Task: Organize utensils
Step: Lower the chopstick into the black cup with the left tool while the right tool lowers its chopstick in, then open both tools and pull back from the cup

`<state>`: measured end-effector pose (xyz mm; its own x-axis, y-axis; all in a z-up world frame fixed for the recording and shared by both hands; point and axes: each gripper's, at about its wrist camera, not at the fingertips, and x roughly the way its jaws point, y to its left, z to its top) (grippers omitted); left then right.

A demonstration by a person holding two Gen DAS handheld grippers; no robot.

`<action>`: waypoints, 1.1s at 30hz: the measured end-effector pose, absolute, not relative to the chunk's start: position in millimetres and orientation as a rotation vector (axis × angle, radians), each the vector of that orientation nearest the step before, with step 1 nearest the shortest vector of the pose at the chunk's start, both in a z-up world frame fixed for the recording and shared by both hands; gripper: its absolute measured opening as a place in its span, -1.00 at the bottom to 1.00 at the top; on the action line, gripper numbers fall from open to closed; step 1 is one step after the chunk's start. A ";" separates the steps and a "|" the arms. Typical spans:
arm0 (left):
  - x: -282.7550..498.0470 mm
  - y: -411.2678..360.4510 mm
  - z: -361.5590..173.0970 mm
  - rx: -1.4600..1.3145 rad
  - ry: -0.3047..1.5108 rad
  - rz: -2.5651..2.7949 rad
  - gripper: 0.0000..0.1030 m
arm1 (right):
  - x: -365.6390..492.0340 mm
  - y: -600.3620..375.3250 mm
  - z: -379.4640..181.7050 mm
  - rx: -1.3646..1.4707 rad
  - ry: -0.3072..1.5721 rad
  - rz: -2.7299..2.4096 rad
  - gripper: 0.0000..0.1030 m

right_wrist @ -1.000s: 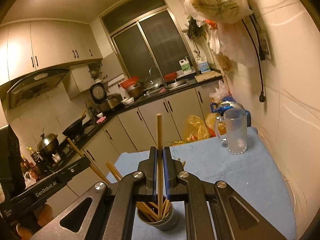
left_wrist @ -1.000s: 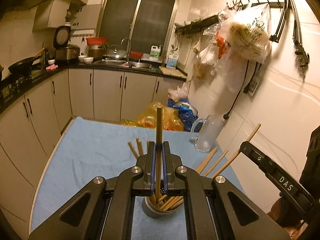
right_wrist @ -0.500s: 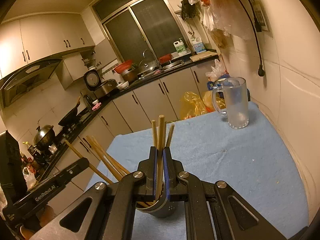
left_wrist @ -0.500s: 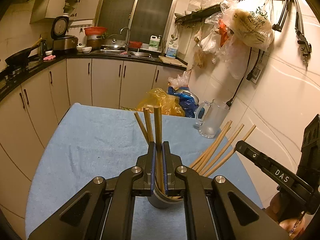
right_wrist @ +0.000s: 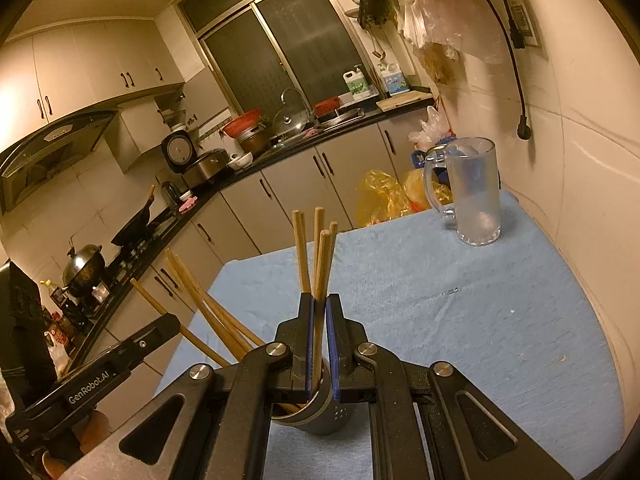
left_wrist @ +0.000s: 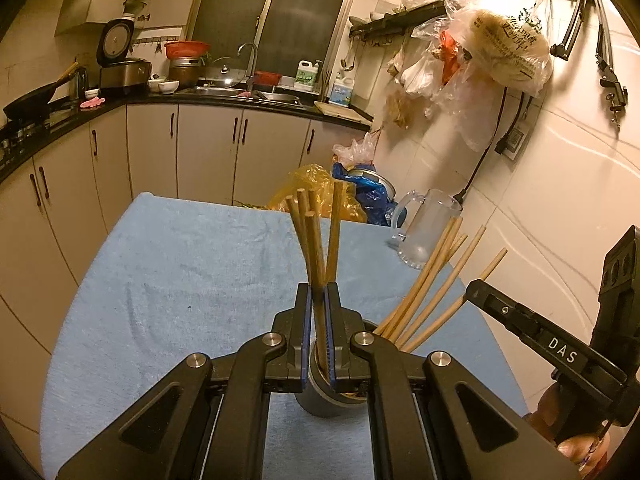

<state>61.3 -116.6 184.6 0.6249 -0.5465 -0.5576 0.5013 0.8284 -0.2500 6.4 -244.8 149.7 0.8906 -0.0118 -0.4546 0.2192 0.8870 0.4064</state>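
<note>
Wooden chopstick clamped in each hand-held gripper — tips seemingly inside holder.

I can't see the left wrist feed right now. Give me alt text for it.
The left gripper is shut on a wooden chopstick whose lower end is inside a grey holder that has more chopsticks in it, standing on a blue cloth. A glass mug stands beyond.

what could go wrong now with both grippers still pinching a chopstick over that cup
The left gripper and right gripper each pinch a chopstick whose lower end is in the small grey cup. Any sideways pull could tip the cup on the blue cloth. The chopsticks already inside lean far outward, so a knock could spill them. The two grippers are close together and might collide.
</note>
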 end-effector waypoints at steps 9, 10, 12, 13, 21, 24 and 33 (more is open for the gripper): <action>64.2 -117.2 179.9 -0.074 0.668 -0.595 -0.89 | 10.6 -244.8 145.4 0.471 0.477 -0.114 -0.86; 64.1 -117.2 180.0 -0.073 0.666 -0.594 -0.89 | 10.9 -244.9 145.3 0.471 0.478 -0.112 -0.86; 64.4 -117.3 179.7 -0.071 0.664 -0.594 -0.89 | 11.3 -244.5 145.2 0.469 0.480 -0.113 -0.85; 64.3 -117.7 179.5 -0.070 0.663 -0.594 -0.89 | 11.3 -244.7 144.9 0.472 0.481 -0.112 -0.84; 64.8 -116.5 178.3 -0.072 0.664 -0.591 -0.87 | 10.3 -243.7 145.8 0.476 0.485 -0.108 -0.84; 64.0 -115.7 177.2 -0.069 0.664 -0.586 -0.77 | 9.1 -244.4 146.5 0.474 0.483 -0.107 -0.84; 62.3 -113.2 178.8 -0.065 0.659 -0.576 -0.64 | 2.4 -244.1 150.8 0.480 0.476 -0.106 -0.63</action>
